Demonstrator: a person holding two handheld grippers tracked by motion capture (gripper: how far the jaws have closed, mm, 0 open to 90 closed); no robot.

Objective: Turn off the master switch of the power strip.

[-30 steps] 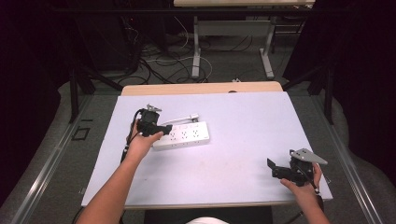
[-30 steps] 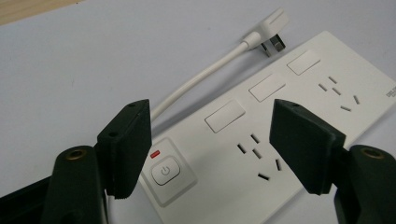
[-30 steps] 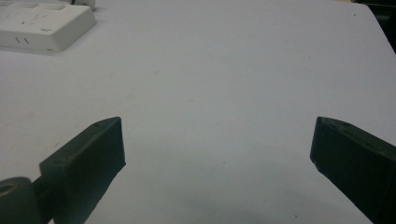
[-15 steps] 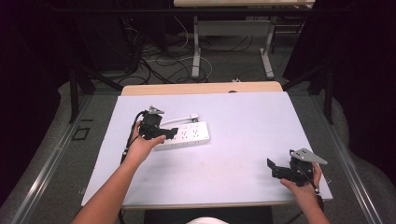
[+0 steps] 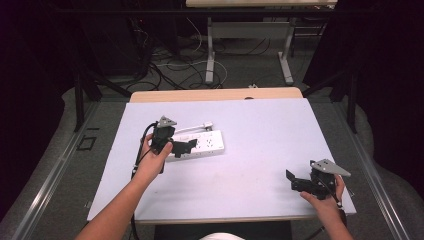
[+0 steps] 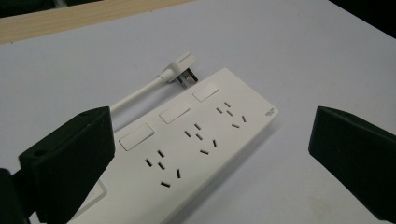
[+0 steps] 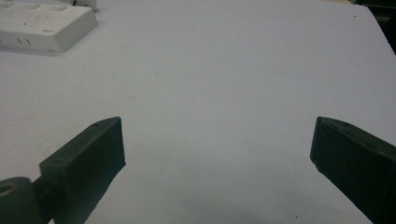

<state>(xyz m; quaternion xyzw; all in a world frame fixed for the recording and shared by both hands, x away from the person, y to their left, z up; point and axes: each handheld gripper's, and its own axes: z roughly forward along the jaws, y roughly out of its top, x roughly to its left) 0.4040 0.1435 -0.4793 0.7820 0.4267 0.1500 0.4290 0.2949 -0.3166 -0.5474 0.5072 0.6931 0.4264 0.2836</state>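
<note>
Left gripper over near end of white power strip; right gripper well apart, low over table.

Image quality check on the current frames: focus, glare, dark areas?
High view: table evenly lit, surroundings fall to near black. Left gripper view: power strip sharp, no glare, near jaws soft. Right gripper view: jaws dark and blurred, a soft shadow on the table at the bottom.
</note>
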